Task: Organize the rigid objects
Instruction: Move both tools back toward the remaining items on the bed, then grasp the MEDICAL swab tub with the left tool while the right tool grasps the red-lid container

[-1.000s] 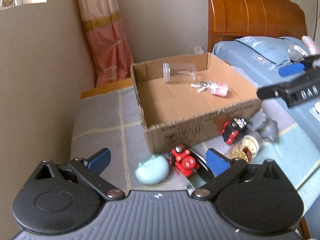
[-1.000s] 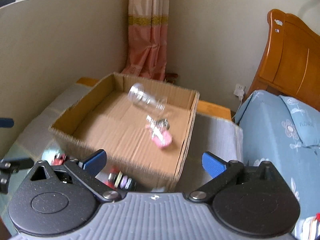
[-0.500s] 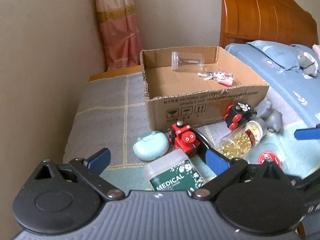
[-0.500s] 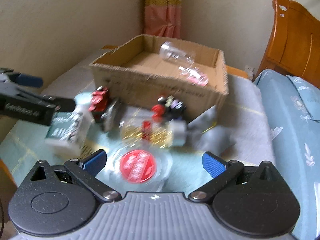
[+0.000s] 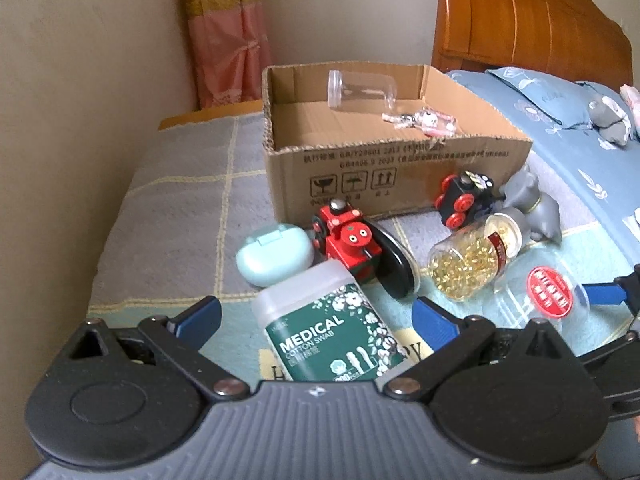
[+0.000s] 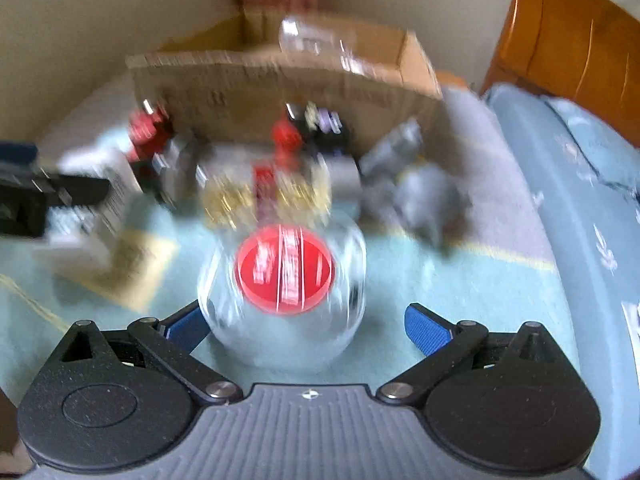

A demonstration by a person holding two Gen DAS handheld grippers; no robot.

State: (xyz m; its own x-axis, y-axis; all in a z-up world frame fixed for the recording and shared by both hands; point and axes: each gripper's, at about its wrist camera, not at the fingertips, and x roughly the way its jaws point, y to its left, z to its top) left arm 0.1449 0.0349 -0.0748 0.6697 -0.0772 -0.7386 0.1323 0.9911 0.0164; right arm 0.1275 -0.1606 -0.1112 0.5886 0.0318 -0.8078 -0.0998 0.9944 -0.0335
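Cardboard box [image 5: 384,168], open-topped and brown, is sitting ahead of both claws, holding a clear plastic jar [image 5: 360,90] and a small pink trinket [image 5: 424,120]. Left claw [image 5: 316,316] is hovering wide open, holding nothing, with the white medical cotton swab box with green label [image 5: 332,332] lying between its blue fingers [image 5: 200,314]. Just ahead of it: mint-green oval case [image 5: 274,254], red toy train [image 5: 348,240], black oval disc [image 5: 394,266]. Right of that, a clear bottle of gold capsules [image 5: 472,256] and a grey animal figurine [image 5: 532,208]. Right claw [image 6: 308,320] is also gaping wide and empty, straddling a clear round container with red lid [image 6: 282,268]; its view is blurring heavily. Risk: closing off-centre on the smooth round wall could be squirting it out into the capsule bottle.
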